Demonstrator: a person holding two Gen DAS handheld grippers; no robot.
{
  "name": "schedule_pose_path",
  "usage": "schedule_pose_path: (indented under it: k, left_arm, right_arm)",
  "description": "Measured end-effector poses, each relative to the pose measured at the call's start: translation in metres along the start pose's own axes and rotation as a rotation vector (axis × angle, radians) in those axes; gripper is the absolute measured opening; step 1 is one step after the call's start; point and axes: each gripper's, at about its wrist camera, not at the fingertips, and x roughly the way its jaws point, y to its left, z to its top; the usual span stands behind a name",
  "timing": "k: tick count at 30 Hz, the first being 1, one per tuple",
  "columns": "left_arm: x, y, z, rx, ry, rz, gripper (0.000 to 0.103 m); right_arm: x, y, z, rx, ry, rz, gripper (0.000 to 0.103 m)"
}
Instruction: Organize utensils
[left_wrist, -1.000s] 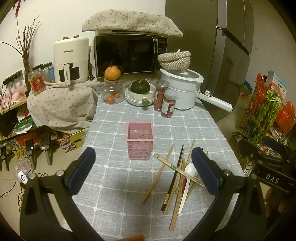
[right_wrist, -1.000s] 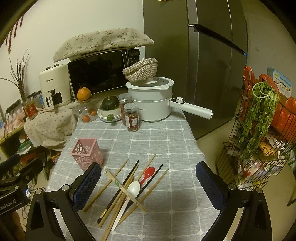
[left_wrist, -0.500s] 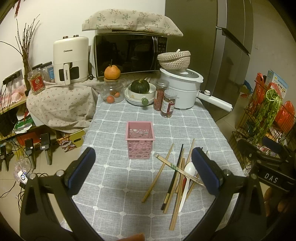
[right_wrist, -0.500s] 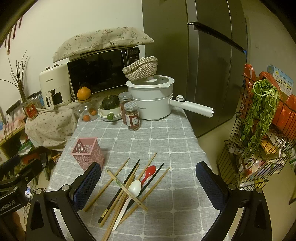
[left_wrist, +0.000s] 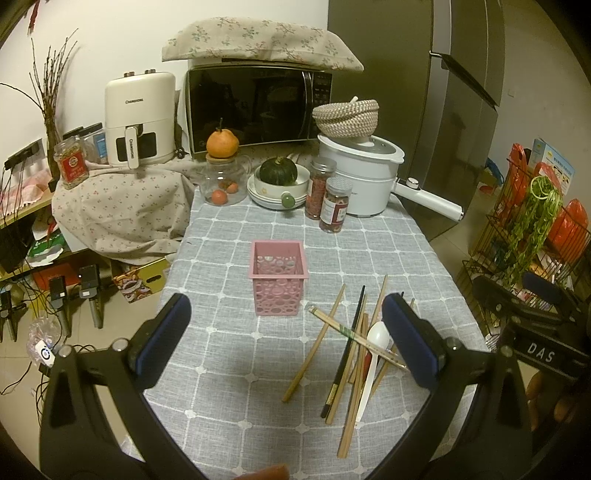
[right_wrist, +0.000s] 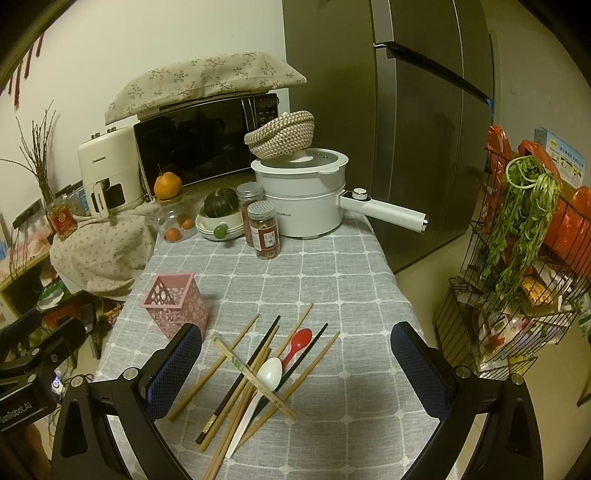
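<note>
Chopsticks (right_wrist: 236, 373), wooden and black, lie crisscrossed with a white spoon (right_wrist: 264, 380) and red spoon (right_wrist: 298, 341), perhaps plastic, at four o'clock from your pink basket (left_wrist: 277, 277); your left gripper (left_wrist: 284, 343) and right gripper (right_wrist: 295, 373) gape wide, empty.

Two wrist fisheyes over one table, side by side

The left wrist view looks down and forward along the grey checked tablecloth (left_wrist: 236, 350) from its near edge, the pink holder (left_wrist: 277, 282) nearly centred and the microwave (left_wrist: 255, 107) facing it. The right wrist view sits further right, angled leftward, nearer the chopstick pile (right_wrist: 255, 369). Both share holder, pile, white pot (right_wrist: 306, 199) and fridge (right_wrist: 406, 110).
</note>
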Motion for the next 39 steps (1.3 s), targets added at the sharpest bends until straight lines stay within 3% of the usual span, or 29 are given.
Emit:
schedule_pose_path:
  k: [29,35,39]
  left_arm:
    - [0.001,0.000,0.000,0.001,0.003,0.001,0.103]
    - [0.013,-0.001,-0.005,-0.008,0.059,0.000,0.103]
    - [0.035,-0.004,-0.009,-0.001,0.162,-0.032,0.103]
  right_arm:
    - [0.004,0.001,-0.005,0.012,0.021,0.010,0.103]
    - [0.014,-0.004,0.000,0.021,0.051,0.017,0.103]
    - [0.026,-0.013,0.002,0.036,0.091,0.028,0.103]
